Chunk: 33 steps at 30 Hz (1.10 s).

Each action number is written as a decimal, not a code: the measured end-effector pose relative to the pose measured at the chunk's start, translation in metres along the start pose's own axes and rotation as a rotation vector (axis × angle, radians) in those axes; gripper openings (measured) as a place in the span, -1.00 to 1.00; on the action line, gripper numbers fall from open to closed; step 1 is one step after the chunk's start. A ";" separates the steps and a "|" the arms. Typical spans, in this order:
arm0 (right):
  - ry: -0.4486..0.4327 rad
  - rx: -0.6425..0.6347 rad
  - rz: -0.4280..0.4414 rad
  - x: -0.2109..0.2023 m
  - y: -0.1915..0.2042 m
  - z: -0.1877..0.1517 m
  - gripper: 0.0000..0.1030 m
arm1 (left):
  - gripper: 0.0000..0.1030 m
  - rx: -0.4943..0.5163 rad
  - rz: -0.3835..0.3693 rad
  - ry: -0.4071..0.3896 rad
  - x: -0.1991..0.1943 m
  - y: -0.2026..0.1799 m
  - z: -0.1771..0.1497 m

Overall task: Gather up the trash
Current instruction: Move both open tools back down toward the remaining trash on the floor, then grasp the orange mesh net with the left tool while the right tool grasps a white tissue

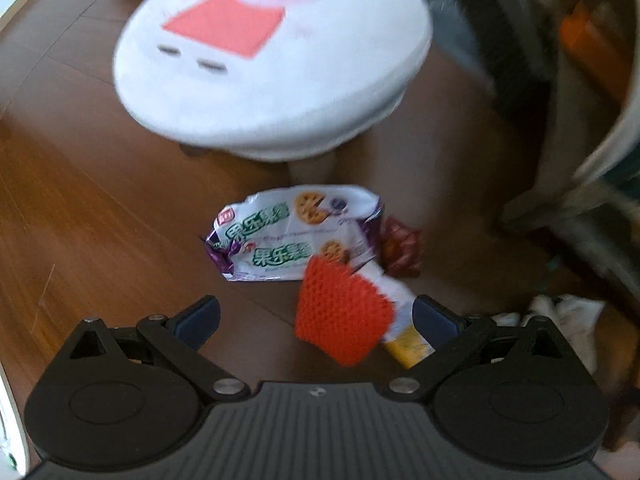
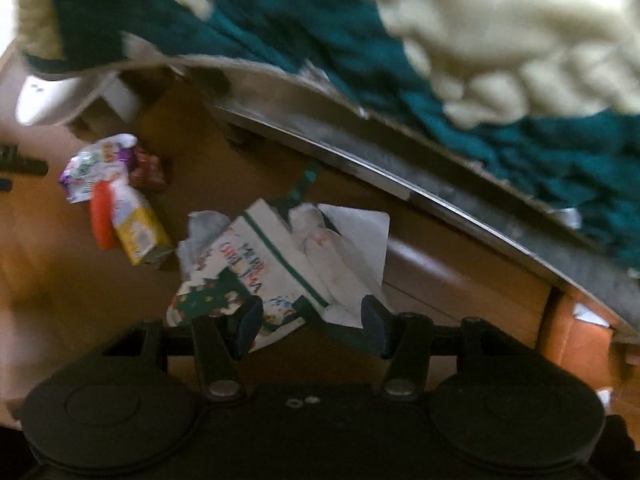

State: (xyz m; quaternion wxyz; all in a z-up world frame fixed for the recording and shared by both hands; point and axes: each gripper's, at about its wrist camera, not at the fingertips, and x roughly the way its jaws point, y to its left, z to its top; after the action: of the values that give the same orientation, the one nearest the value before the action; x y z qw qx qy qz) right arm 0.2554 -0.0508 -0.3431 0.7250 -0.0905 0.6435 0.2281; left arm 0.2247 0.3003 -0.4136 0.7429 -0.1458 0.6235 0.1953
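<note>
Trash still litters the wooden floor [image 1: 100, 200]: biscuit wrapper [image 1: 292, 232], orange mesh [image 1: 340, 312], torn Christmas box [image 2: 256, 276]; both grippers [image 1: 316, 316] [image 2: 312, 324] hover, jaws wide, empty.

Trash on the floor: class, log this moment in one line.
left tongs: open, over orange pad | right tongs: open, over paper bag

crumpled snack wrapper [image 1: 296, 232], orange mesh piece [image 1: 344, 312], yellow packet [image 1: 408, 346], on floor

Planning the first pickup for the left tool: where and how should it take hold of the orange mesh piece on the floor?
Grip the orange mesh piece across its near lower edge, coming from straight above. It lies flat, overlapping the snack bag and yellow box; that edge overhangs bare floor. The left tool is open.
</note>
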 end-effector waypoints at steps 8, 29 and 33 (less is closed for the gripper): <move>0.049 0.004 -0.013 0.058 -0.006 0.011 0.02 | 0.99 0.034 -0.012 0.079 0.060 -0.008 -0.011; 0.092 0.138 -0.042 0.116 -0.018 0.017 -0.88 | -0.06 -0.151 -0.248 0.163 0.100 -0.007 -0.017; 0.084 0.110 -0.062 0.114 -0.016 0.017 -0.98 | -0.47 -0.143 -0.269 0.164 0.097 -0.017 -0.016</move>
State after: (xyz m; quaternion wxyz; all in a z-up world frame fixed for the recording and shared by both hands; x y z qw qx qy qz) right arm 0.2855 -0.0328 -0.4537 0.7080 -0.0797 0.6818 0.1659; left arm 0.2327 0.2878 -0.5119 0.6966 -0.2958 0.6415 0.1255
